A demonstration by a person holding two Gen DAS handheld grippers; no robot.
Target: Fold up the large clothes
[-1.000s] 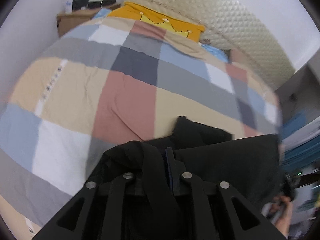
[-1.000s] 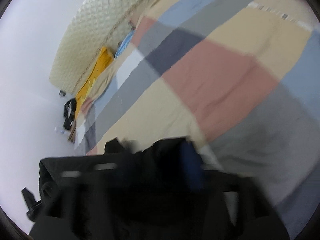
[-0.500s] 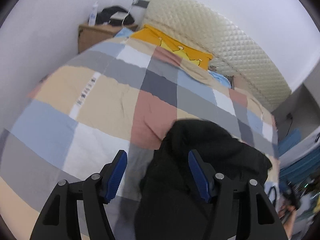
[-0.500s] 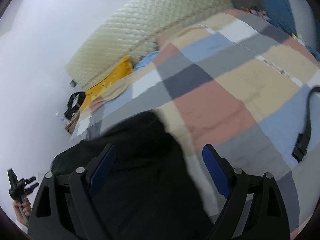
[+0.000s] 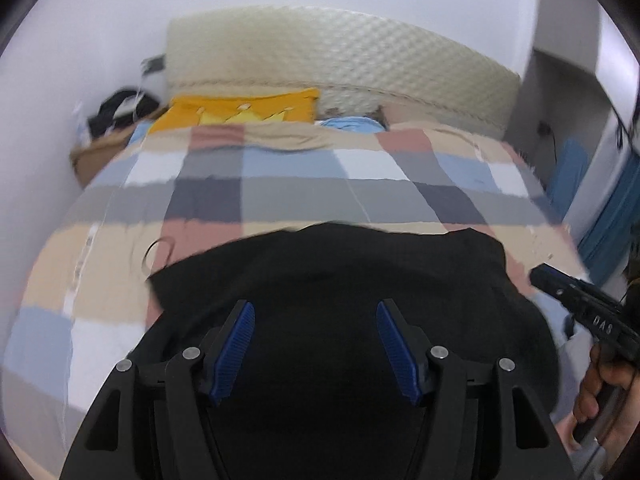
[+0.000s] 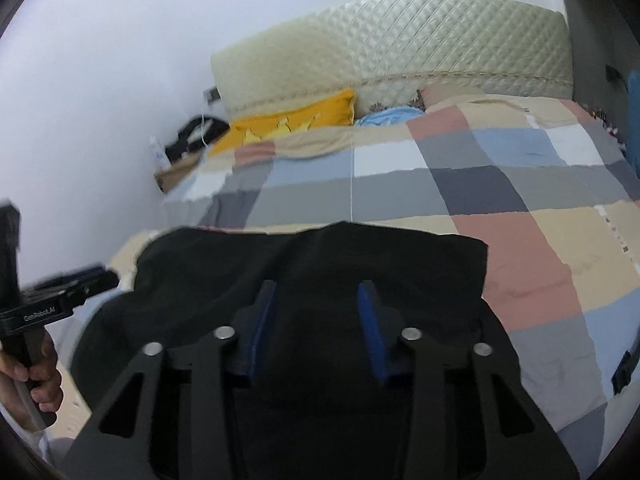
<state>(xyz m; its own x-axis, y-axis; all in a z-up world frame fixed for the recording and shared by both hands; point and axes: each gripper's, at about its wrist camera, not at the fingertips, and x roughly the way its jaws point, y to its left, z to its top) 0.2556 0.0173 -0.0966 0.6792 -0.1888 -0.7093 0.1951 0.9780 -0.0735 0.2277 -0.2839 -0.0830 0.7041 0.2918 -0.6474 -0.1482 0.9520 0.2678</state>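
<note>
A black garment (image 5: pixel 328 276) lies folded on the checked bedspread (image 5: pixel 280 184) near the bed's foot; it also shows in the right wrist view (image 6: pixel 320 264). My left gripper (image 5: pixel 316 312) is open and empty, raised above the garment's near part. My right gripper (image 6: pixel 316 292) is open and empty, also above the garment. The right gripper shows at the right edge of the left wrist view (image 5: pixel 580 304). The left gripper shows at the left edge of the right wrist view (image 6: pixel 52 304).
A yellow pillow (image 5: pixel 240 110) and a blue one (image 5: pixel 352 124) lie at the quilted headboard (image 5: pixel 340 56). A nightstand (image 5: pixel 104 148) with dark items stands at the back left. A black strap (image 6: pixel 624 372) lies on the bed's right side.
Both grippers let go of the black garment and opened. The garment dropped flat onto the bed. Both grippers pulled back and now face the headboard.
</note>
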